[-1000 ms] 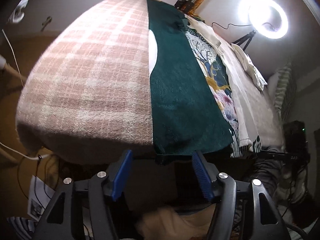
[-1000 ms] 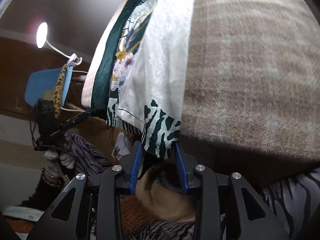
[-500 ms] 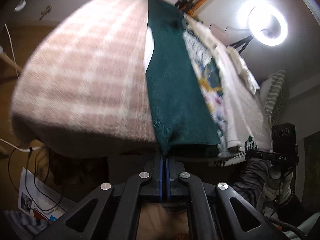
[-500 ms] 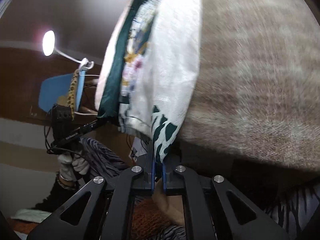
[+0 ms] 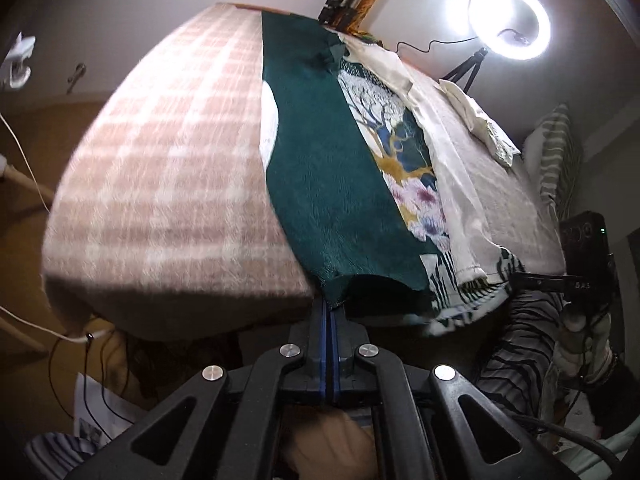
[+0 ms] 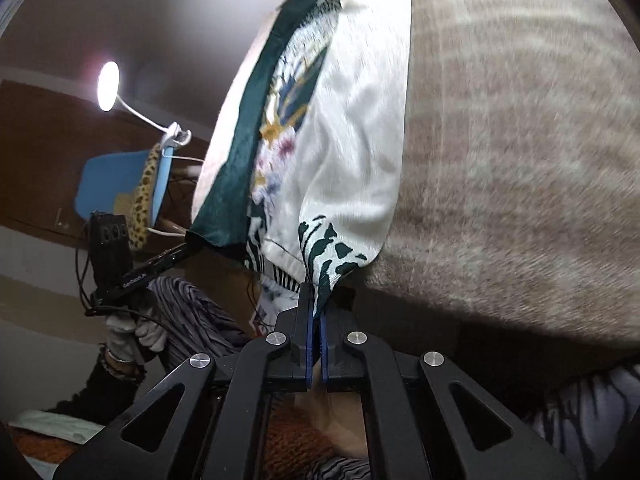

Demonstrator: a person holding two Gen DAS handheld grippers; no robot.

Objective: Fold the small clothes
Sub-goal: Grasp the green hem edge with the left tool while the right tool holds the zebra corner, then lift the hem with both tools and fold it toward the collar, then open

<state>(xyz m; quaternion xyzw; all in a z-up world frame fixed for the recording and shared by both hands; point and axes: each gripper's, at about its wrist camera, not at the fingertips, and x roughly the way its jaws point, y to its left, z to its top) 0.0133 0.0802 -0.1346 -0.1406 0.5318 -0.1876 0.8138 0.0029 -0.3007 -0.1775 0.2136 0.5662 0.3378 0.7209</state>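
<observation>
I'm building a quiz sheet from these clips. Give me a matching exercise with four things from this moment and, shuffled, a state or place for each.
Things:
1. left tongs
2. right tongs
3. ring light
4. checked blanket

States or places:
A. lit, on a tripod at the far right end
B. shut on the white hem corner with the dark green print
C. spread under the garment
D. shut on the plain dark green hem corner

Pairs: 1-D, 2-B, 3-A, 4-C
</observation>
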